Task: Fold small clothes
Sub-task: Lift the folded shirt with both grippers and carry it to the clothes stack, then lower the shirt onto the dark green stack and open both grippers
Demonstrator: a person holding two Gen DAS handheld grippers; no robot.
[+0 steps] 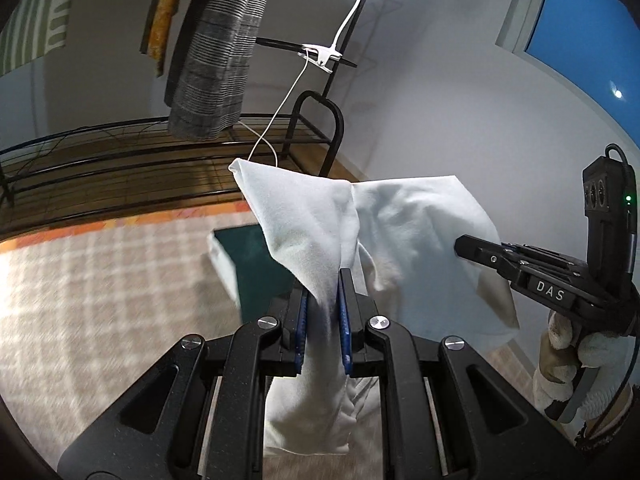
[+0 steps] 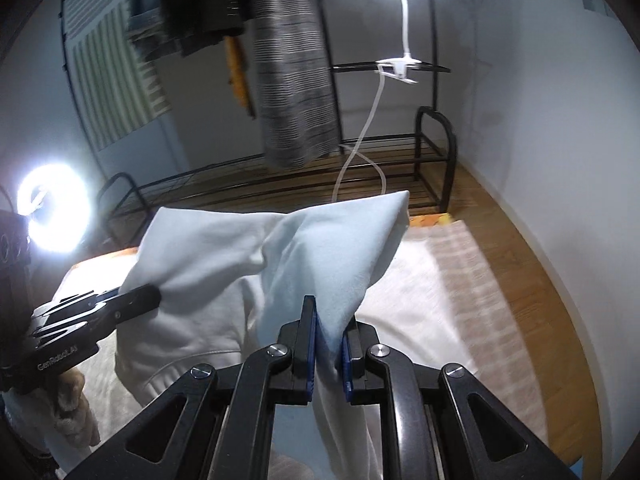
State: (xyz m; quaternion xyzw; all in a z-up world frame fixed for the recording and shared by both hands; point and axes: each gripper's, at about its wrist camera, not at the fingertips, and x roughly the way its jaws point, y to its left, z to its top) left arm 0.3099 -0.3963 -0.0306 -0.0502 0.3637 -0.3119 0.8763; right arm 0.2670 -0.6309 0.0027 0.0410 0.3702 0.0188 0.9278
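Left wrist view: my left gripper (image 1: 324,300) pinches the pale white cotton garment (image 1: 400,220); my right gripper (image 2: 330,340) clamps another fold, cloth aloft above the checked beige rug (image 1: 100,280). Thin bites could slip, dropping it crumpled.

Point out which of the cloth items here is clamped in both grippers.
The white garment: the left gripper and right gripper both pinch it. The grey checked cloth just hangs on the rack.

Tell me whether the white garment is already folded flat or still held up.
Held up, not folded. The white garment hangs bunched between the left tool and right tool, both clamped on it above the rug.
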